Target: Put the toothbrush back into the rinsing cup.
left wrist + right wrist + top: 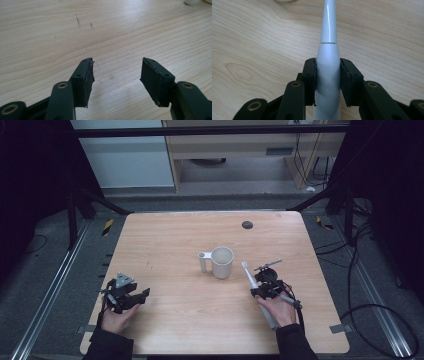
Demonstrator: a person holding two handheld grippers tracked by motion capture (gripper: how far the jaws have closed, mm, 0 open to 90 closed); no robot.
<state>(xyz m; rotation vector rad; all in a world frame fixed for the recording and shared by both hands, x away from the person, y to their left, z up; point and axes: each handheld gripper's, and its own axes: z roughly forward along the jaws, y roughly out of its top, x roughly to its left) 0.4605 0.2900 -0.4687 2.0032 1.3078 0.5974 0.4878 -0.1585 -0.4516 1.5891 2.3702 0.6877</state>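
A white electric toothbrush (248, 275) lies along the table at the right, its brush head pointing toward a cream mug (222, 262). My right gripper (260, 290) is shut on the toothbrush's body (328, 75), both black pads pressed to its sides. The mug stands upright near the table's middle, handle (203, 261) to the left. My left gripper (142, 295) rests at the front left, held by a hand, with a grey three-cornered plate (123, 281) on top. Its jaws stand open (117, 75) over bare wood with nothing between them.
The light wooden table (175, 235) has a dark round grommet (247, 224) near its far edge. Small dark scratches (78, 20) mark the wood ahead of the left gripper. Cables lie on the floor to the right (370, 310).
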